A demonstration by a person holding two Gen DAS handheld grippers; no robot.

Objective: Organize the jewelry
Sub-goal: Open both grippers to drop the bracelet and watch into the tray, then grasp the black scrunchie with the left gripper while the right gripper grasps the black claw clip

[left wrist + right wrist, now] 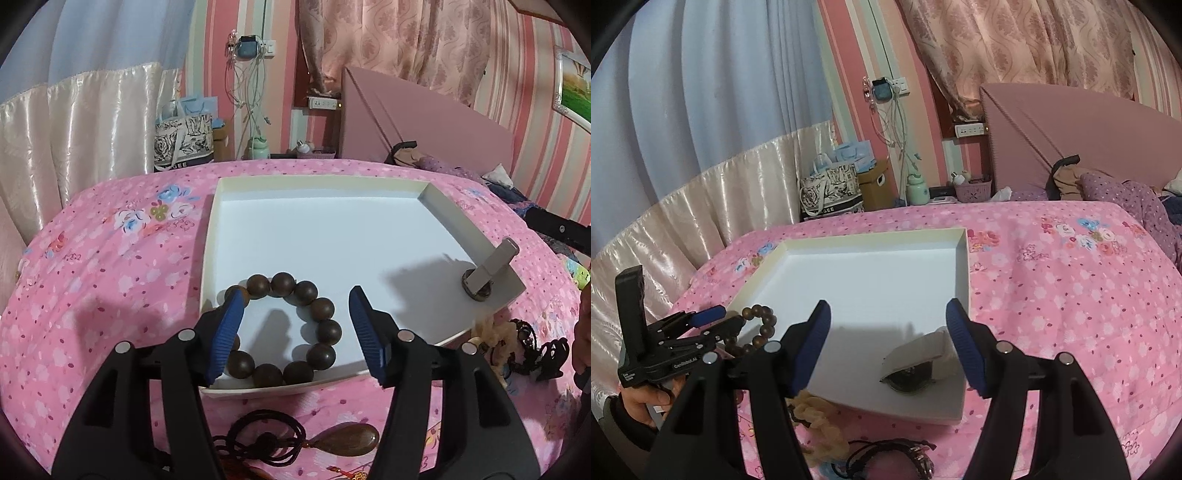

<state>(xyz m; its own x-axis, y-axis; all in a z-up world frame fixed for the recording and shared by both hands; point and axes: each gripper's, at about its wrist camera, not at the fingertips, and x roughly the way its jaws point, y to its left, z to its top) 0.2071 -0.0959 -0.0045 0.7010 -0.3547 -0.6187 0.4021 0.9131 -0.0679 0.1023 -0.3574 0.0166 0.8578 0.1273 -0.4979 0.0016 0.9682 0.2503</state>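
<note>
Showing pendant (pixel 345 439) only leftward

"GenRobot.AI" stands on the left gripper (pixel 713 325); "GEE" on the tote bag (pixel 831 192).

Each claw is a black plastic tool with two broad arms that taper forward into fingers faced with ribbed blue pads (pixel 227 332). Round silver screw heads sit on the knuckles behind the pads, two on each arm. Seen from the right wrist, the left claw (pixel 713 319) carries an upright black block at its rear and small white lettering along its side. The hand (pixel 646 402) gripping beneath it wears a dark sleeve (pixel 617 428).
</note>
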